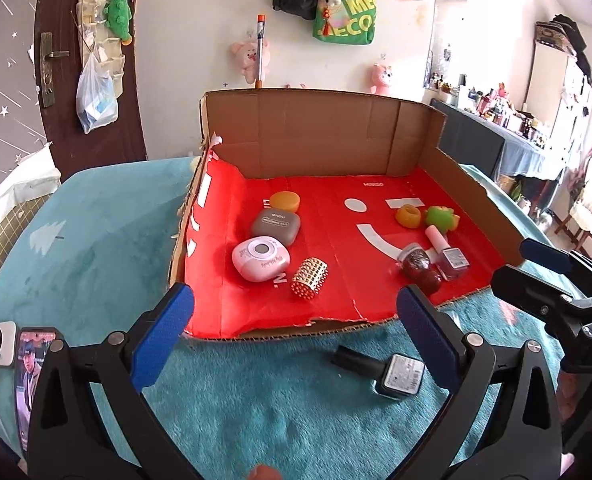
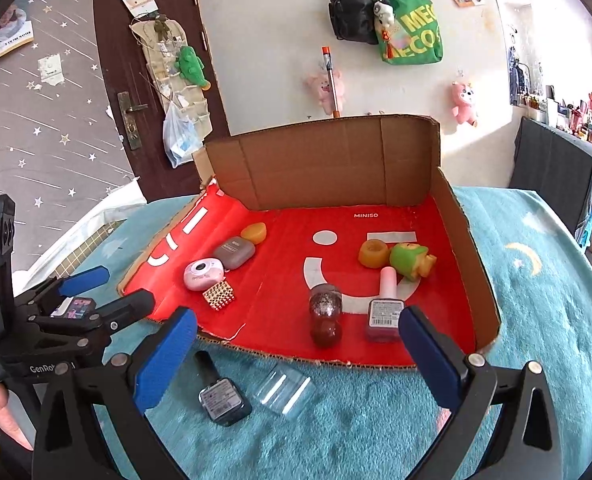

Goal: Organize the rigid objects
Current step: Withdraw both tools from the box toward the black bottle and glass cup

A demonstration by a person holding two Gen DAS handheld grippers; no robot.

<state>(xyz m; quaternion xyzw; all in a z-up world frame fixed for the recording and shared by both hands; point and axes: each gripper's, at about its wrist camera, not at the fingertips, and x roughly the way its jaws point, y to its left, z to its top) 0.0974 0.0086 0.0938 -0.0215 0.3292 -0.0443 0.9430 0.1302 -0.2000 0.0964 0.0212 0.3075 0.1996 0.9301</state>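
Each gripper is a black plastic frame with two long triangular arms, cut-out windows in them, and round silver screws at the pivots. The left gripper (image 1: 296, 328) and the right gripper (image 2: 298, 350) both carry bright blue pads on the fingers (image 2: 164, 356). In the right wrist view the left one's black body bears white lettering, partly readable as "GenRo".

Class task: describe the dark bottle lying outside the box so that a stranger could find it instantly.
Start at the cardboard box with the red floor. On the teal blanket before its open front edge lies the dark nail polish bottle. Unlike its clear plastic neighbour, it is opaque, black-capped and labelled.
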